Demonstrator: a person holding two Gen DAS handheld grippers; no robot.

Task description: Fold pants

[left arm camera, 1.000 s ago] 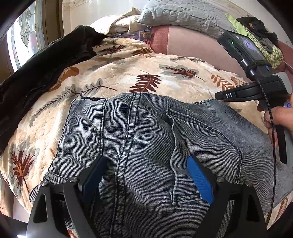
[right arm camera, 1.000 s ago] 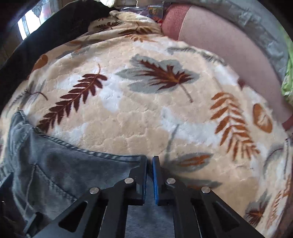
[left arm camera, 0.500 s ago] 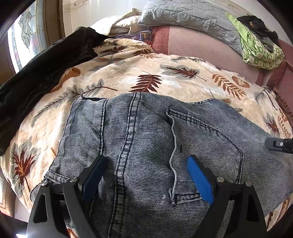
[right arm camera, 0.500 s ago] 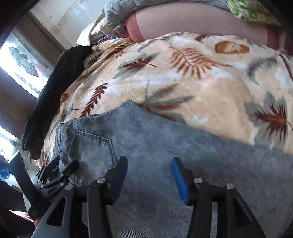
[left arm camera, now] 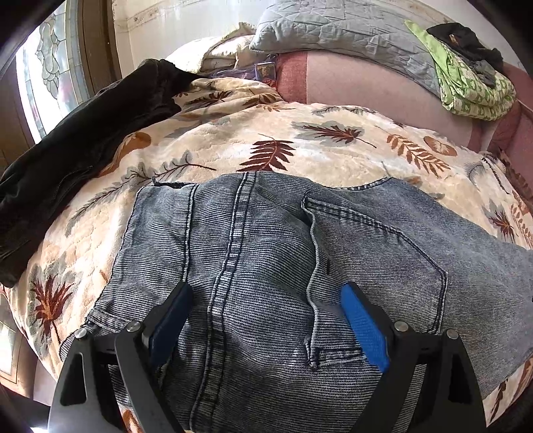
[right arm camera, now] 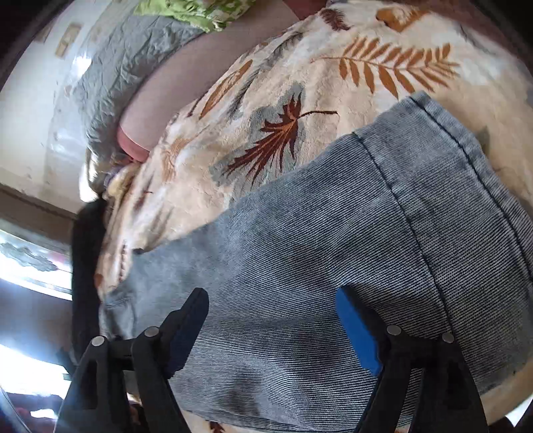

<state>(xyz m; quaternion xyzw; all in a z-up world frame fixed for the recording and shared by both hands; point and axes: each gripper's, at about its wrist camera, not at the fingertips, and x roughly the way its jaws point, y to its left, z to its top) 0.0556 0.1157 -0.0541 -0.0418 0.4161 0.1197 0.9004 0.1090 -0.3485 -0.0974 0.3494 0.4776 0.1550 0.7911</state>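
From the left wrist, the left tongs (left arm camera: 263, 319) stand wide apart over the seat and back pocket of the grey-blue jeans (left arm camera: 266, 239), which lie flat on a leaf-print blanket (left arm camera: 333, 146) beside a black jacket (left arm camera: 76, 143). From the right wrist, the right tongs (right arm camera: 271, 324) also gape, empty, above a jeans leg (right arm camera: 333, 233) near its hem (right arm camera: 443, 133)

One pair of jeans (left arm camera: 273, 253) lies on one leaf-patterned blanket (left arm camera: 333, 150). Two grippers show: the left gripper (left arm camera: 266, 316) and the right gripper (right arm camera: 271, 319), each with two fingers spread apart. One dark jacket (left arm camera: 83, 140) lies at the blanket's edge. One grey quilted pillow (left arm camera: 343, 30) sits behind, and one green patterned cloth (left arm camera: 473, 90) with one dark garment (left arm camera: 466, 43) on top.
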